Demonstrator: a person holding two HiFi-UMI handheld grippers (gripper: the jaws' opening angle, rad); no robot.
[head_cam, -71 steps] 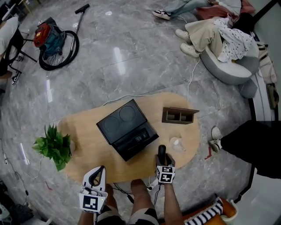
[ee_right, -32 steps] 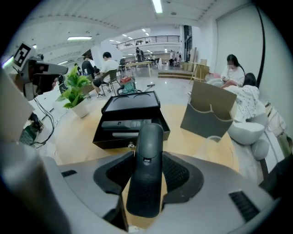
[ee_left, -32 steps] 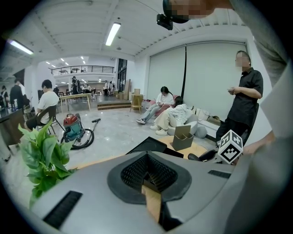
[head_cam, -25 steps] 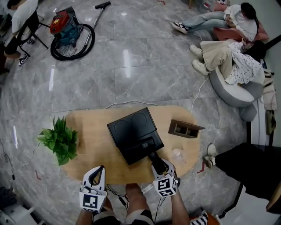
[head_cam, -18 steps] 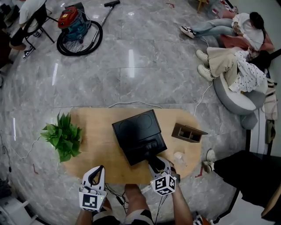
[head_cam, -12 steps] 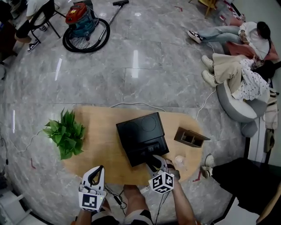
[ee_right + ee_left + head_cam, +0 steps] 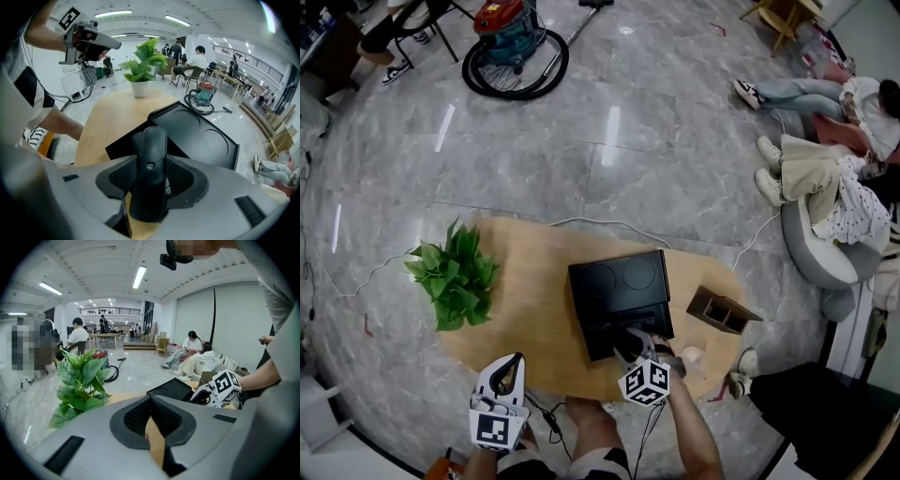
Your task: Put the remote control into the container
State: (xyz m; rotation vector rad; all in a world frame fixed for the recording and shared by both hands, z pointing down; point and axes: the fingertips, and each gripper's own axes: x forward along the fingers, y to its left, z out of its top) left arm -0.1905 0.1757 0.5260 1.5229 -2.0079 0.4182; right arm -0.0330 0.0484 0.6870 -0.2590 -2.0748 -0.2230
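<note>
The right hand-held gripper [image 7: 631, 344] has its jaws clamped on the sides of a dark grey, rounded plastic remote control [image 7: 150, 159]. The remote's upper end sticks out past the fingertips, so that end can go in first. This gripper is tilted steeply down over the near edge of the black rectangular plastic container [image 7: 615, 281]. In the right gripper view the remote's tip points at the container's [image 7: 199, 136] near, lower part, in front of the flat half with two round recesses. The grip sits low on the remote's body, probably so that the jaws stay clear of the container's walls while the free end is lowered in. The remote has not been let go, and I cannot tell whether its tip touches the container.

The left hand-held gripper [image 7: 515, 364] is held off the near edge of the light wooden oval tabletop [image 7: 534, 281], to the container's left and well apart from it. Its jaws are closed together with nothing between them [image 7: 151, 401]. It seems simply parked out of the way, since placing the remote needs one gripper only.

A green leafy potted plant [image 7: 455, 277] stands on the tabletop further left of the container. A brown wooden two-compartment holder [image 7: 724, 311] sits to the container's right. Both are clear of the path.
</note>
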